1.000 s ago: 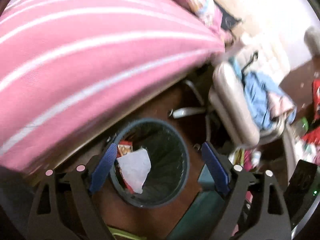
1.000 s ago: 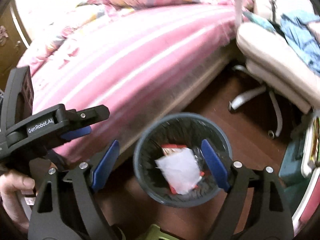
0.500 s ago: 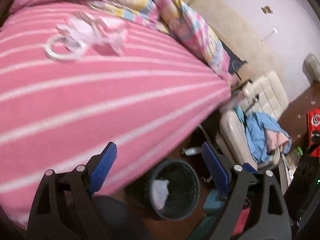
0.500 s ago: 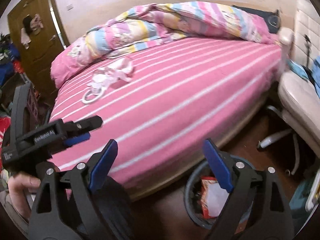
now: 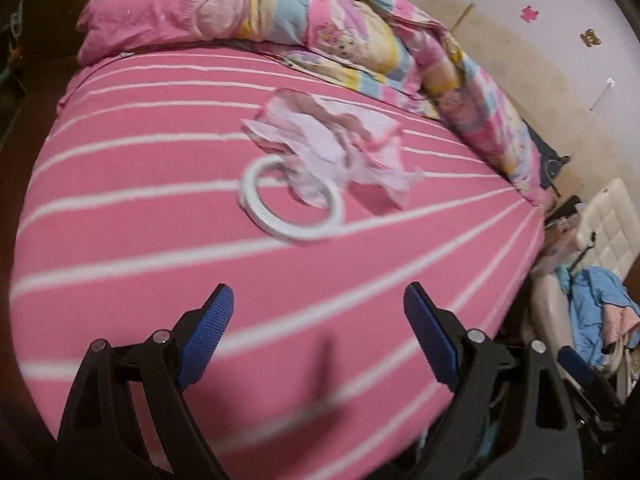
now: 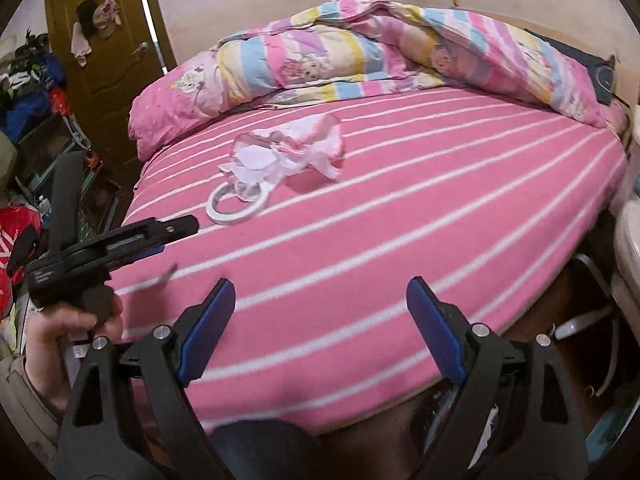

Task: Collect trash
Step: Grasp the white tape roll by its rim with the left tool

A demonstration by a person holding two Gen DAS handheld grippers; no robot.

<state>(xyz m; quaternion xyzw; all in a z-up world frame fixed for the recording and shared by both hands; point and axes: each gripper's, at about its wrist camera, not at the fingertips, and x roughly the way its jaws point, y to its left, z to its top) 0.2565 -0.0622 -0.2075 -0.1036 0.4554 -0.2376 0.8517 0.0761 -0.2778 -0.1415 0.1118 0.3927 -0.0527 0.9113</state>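
Both tools spread wide, empty: left tool (image 5: 318,310), right tool (image 6: 320,306). No legible writing.

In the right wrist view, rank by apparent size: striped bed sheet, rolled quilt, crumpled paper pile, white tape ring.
1. striped bed sheet
2. rolled quilt
3. crumpled paper pile
4. white tape ring, smallest though nearer the camera.

Each hand-held gripper (image 5: 318,312) (image 6: 320,306): black plastic frame, blue ribbed pads, silver screws; beige sleeve (image 6: 16,396) at wrist.
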